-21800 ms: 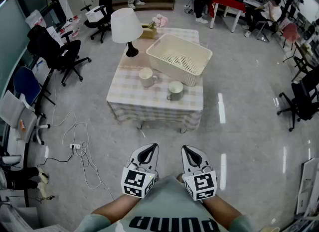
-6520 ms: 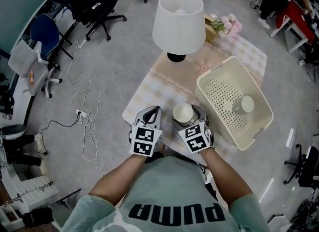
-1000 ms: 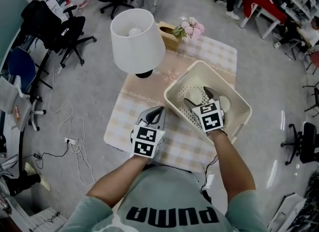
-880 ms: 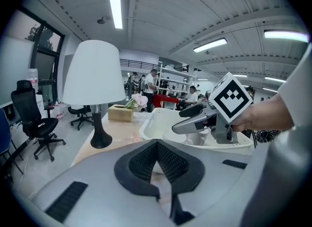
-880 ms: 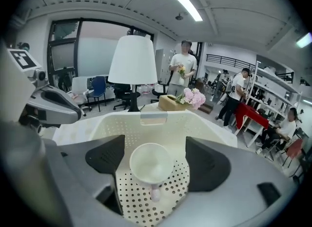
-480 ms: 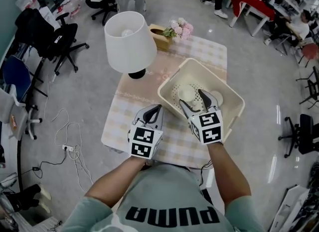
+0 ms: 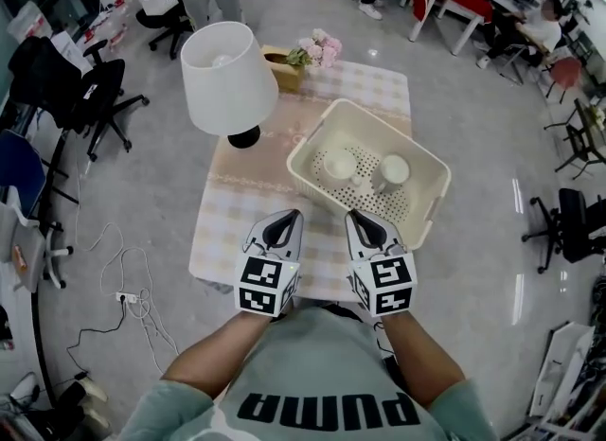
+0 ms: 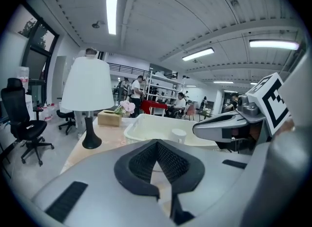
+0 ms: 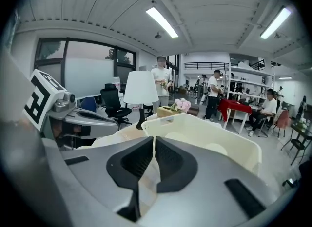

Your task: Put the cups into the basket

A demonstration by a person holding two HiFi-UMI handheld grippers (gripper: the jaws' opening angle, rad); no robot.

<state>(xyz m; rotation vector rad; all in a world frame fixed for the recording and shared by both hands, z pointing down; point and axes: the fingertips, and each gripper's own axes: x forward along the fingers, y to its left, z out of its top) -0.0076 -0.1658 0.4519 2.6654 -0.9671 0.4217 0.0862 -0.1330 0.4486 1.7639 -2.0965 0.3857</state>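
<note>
Judging the job as good as done, and treating this as the pull-away. Closing the right gripper (image 7: 360,226) on nothing, pads meeting over the table's (image 7: 222,231) near edge, just short of the basket's (image 7: 405,204) near wall. Holding the left gripper (image 7: 287,221) just beside it, likewise clenched and empty.

Doing it well, as a judgement:
- drawing both grippers back and up, away from the basket, not sideways across it;
- avoiding any brush against the near wall, since the basket seems to be overhanging the table's right edge and might slide;
- checking that neither cup is tipping before leaving.

Looking into the basket:
- seeing a cup (image 7: 338,165) and a second cup (image 7: 391,172) side by side on its perforated floor, both mouth up and apparently empty;
- finding them toward the basket's far side, close together, possibly touching;
- finding the near part of the floor bare, with nothing else inside.

Noting no cup remaining on the table itself: only a lamp (image 7: 227,75) by the left edge and a box (image 7: 277,56) with flowers (image 7: 317,49) at the far edge.
</note>
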